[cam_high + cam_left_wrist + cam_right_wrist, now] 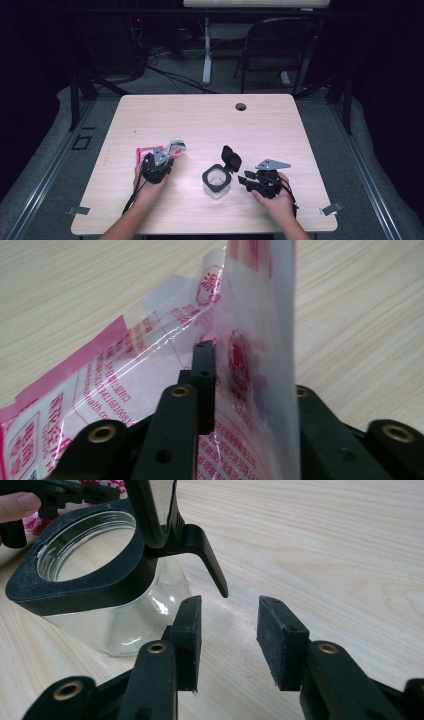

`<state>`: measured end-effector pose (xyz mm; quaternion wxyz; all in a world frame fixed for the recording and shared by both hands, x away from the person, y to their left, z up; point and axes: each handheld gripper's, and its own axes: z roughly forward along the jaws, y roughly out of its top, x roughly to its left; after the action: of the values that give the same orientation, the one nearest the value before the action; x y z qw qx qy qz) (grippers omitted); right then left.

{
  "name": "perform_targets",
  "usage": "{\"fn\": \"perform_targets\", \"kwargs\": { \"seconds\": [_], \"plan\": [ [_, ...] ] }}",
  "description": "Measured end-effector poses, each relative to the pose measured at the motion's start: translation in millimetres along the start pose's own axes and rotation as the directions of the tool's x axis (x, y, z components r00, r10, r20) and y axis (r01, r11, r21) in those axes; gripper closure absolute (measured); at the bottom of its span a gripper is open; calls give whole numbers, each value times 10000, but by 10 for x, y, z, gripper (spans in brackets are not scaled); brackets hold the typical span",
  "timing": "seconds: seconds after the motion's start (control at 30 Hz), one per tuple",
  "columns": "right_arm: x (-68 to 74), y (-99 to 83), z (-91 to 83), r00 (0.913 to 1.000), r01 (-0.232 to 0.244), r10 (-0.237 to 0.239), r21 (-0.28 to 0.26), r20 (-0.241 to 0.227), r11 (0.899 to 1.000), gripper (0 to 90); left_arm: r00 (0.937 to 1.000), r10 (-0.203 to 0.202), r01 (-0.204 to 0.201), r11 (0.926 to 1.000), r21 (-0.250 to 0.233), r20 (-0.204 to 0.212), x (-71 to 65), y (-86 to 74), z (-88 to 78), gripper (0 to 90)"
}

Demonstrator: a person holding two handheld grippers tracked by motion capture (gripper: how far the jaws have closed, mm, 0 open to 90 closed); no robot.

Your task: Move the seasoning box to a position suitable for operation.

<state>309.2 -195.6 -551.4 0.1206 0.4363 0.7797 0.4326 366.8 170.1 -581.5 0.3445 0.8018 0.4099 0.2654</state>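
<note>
High view: the left gripper (161, 161) is clamped on a crinkly clear plastic packet with pink print (159, 149), which lies just ahead of its jaws, long axis running left to right across the pale wooden table (200, 120). Right of it stands a clear square jar with a black rim and flipped-up lid (217, 179). Beside the jar, the right gripper (246, 181) points at it, jaws parted on nothing. Beyond lie grey carpet and a dark folding chair (275, 45).
</note>
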Motion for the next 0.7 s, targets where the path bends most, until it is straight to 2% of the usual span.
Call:
{"fn": "perform_targets", "kwargs": {
  "seconds": [0.13,0.2,0.4,0.7],
  "plan": [
    [0,1,3,10000,23,-23,47,0,10000,627,10000,-7,7,10000,46,-98,1,6,6,779],
    [4,-1,9,10000,-9,9,12,-3,10000,626,9999,4,-4,10000,59,-152,1,9,4,821],
    [-2,1,0,10000,18,-18,26,16,10000,627,9999,-141,141,9999,90,-61,21,21,-18,883],
    [-2,1,-4,10000,-12,12,-39,22,10000,627,9998,-174,173,9998,88,60,50,46,-53,900]
  ]
}}
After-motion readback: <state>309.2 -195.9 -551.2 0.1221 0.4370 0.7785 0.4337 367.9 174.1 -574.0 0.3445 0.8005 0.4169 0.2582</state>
